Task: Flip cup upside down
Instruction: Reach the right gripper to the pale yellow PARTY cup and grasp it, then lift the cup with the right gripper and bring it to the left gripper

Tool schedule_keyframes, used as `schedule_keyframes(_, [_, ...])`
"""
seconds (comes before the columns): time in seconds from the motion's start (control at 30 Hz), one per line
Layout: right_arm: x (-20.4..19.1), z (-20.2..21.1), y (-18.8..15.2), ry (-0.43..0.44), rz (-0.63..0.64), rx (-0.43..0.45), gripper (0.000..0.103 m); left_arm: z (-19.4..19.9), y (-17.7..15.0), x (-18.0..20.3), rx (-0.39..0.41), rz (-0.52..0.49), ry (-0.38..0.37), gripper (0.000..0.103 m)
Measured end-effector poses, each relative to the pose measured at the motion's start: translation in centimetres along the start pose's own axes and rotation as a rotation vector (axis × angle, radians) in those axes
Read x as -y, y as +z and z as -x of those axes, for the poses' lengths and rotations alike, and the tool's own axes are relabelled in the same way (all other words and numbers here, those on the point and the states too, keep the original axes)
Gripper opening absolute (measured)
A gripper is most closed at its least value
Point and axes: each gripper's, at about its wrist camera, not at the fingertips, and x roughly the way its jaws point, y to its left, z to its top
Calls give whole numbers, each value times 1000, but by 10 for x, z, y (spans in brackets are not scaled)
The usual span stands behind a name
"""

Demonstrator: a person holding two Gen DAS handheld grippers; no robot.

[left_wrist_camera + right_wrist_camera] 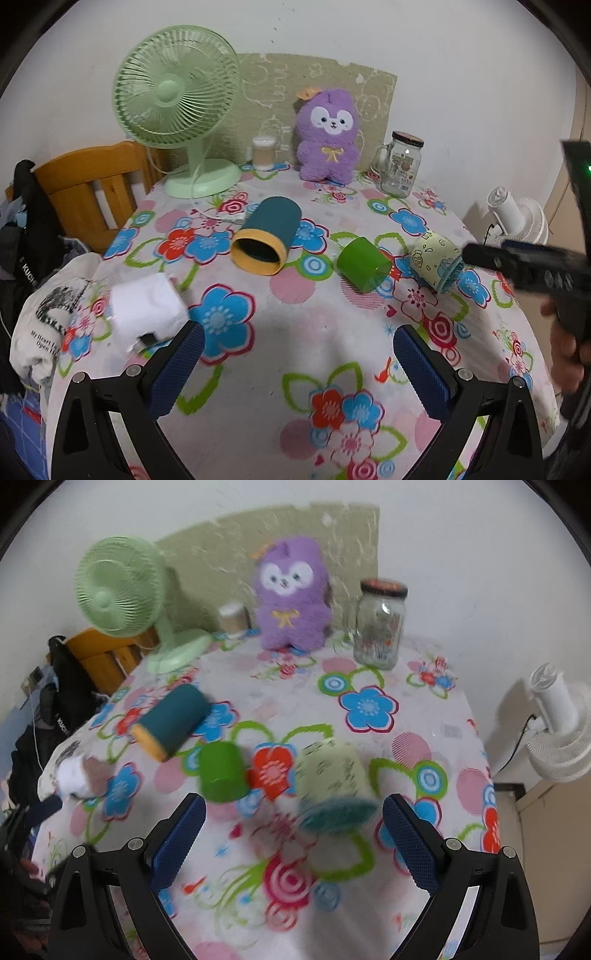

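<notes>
— Floral-printed cloth covers the table (295,332). Position of the pale green printed cup (332,771)?

— On its side at the table's right, beside the small green plastic cup (364,269) and the teal cylindrical cup with yellow rim (267,236), both also lying down.

— Claws?

— Right claw (293,812): spread wide, holding nothing, the pale cup just ahead between its jaws. Left claw (297,339): wide apart, empty, over bare cloth.

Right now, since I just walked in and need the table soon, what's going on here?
A person holds a gripper in each hand over a flowered tablecloth. Three cups lie on their sides: a teal cup, a green cup and a pale patterned cup. The right gripper is open, close to the patterned cup but not gripping it. The left gripper is open and holds nothing. No cup is flipped yet.
</notes>
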Motion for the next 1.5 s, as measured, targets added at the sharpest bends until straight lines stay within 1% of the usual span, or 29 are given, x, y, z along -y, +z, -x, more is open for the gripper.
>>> schedule_keyframes(0.07, [14, -17, 13, 16, -19, -39, 98, -13, 5, 4, -23, -4, -3, 103])
schedule_keyframes(0.2, [42, -62, 33, 55, -48, -163, 98, -33, 12, 14, -50, -16, -3, 103])
schedule_keyframes(0.3, [52, -90, 36, 141, -60, -257, 98, -44, 14, 19, -70, -23, 1, 103])
schedule_keyframes(0.43, [55, -110, 38, 150, -63, -300, 98, -53, 12, 19, -93, -22, 2, 103])
schedule_keyframes(0.47, [55, -112, 39, 162, -69, -309, 95, -54, 11, 18, -98, -22, 2, 103])
schedule_keyframes(0.53, [55, -117, 38, 195, -74, -333, 83, -54, 10, 17, -104, -19, 4, 103])
schedule_keyframes(0.6, [52, -120, 36, 202, -67, -366, 62, -53, 8, 15, -105, -16, 6, 103])
schedule_keyframes(0.63, [51, -119, 35, 197, -68, -375, 62, -51, 7, 14, -106, -14, 6, 103])
schedule_keyframes(0.73, [46, -108, 32, 197, -77, -354, 62, -44, 5, 10, -103, -6, 2, 103])
schedule_keyframes(0.83, [38, -86, 29, 223, -98, -311, 62, -35, 0, 7, -102, 8, -11, 103])
schedule_keyframes(0.9, [25, -65, 23, 259, -105, -276, 62, -27, -5, 5, -105, 19, -27, 103])
schedule_keyframes(1.0, [0, -36, 4, 309, -96, -229, 62, -9, -14, 1, -99, 32, -53, 103])
schedule_keyframes(1.07, [-18, -24, -13, 331, -89, -215, 62, 5, -21, -2, -89, 40, -71, 103])
schedule_keyframes(1.13, [-34, -18, -31, 365, -95, -219, 62, 21, -32, -5, -83, 51, -81, 103])
schedule_keyframes(1.23, [-62, -22, -61, 405, -101, -265, 62, 44, -52, -12, -79, 81, -103, 103])
schedule_keyframes(1.33, [-84, -29, -82, 456, -119, -304, 62, 57, -67, -15, -85, 101, -104, 103])
schedule_keyframes(1.4, [-94, -30, -92, 513, -151, -319, 62, 59, -76, -17, -97, 104, -97, 103])
schedule_keyframes(1.43, [-98, -30, -96, 522, -154, -319, 62, 60, -79, -18, -102, 104, -94, 103])
schedule_keyframes(1.5, [-105, -29, -101, 505, -145, -312, 62, 61, -86, -20, -114, 111, -89, 103])
